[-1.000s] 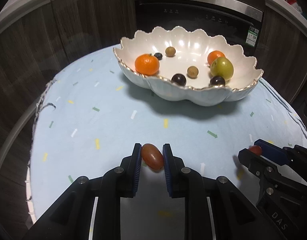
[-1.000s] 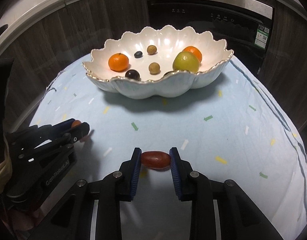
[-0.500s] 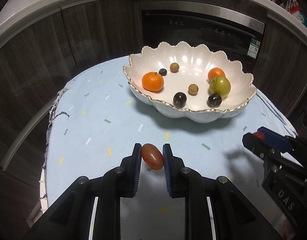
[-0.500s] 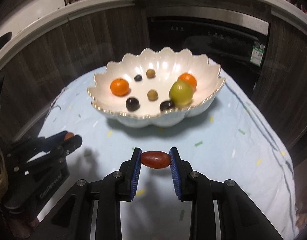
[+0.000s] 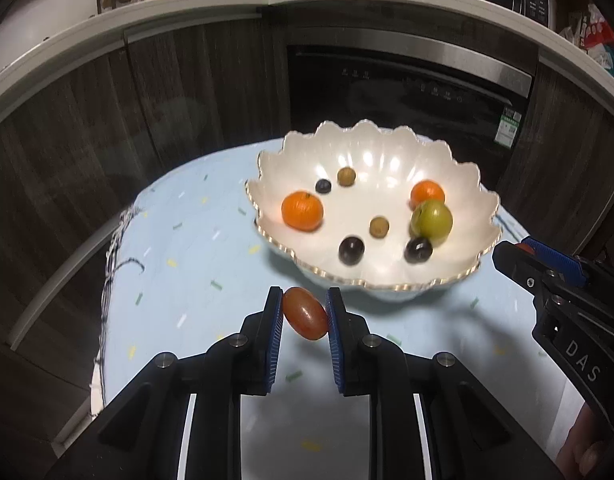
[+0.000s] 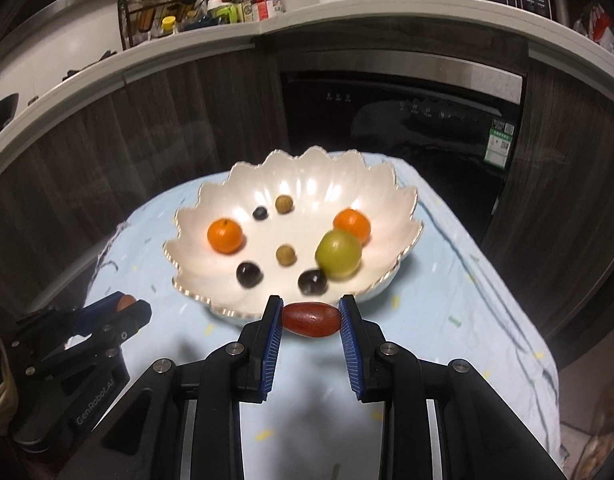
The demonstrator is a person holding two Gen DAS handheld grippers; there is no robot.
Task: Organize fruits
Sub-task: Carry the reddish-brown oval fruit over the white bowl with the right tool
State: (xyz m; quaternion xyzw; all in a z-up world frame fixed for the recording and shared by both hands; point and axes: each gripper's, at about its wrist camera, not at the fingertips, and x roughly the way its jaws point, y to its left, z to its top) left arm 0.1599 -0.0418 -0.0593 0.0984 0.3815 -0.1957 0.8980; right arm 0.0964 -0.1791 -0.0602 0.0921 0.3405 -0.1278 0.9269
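Observation:
My left gripper (image 5: pixel 305 314) is shut on a red oval tomato (image 5: pixel 305 319), held above the pale blue cloth in front of the bowl. My right gripper (image 6: pixel 311 318) is shut on a second red oval tomato (image 6: pixel 311 320), pinched end to end just before the bowl's near rim. The white scalloped bowl (image 5: pixel 379 152) (image 6: pixel 319 172) holds two oranges, a green fruit (image 5: pixel 431 219) (image 6: pixel 339 259), dark grapes and small tan fruits. Each gripper also shows in the other's view: the right gripper (image 5: pixel 523 254) at the right edge, the left gripper (image 6: pixel 125 308) at the left edge.
The bowl stands on a round table covered by a light blue cloth (image 5: pixel 195 248) with confetti marks. Dark wood cabinets and a black built-in oven (image 6: pixel 407 108) stand behind. A counter above carries bottles and a wire rack (image 6: pixel 163 4).
Both grippers have risen with their tomatoes off the cloth, so the table and bowl look smaller and lower, and the counter top has come into view.

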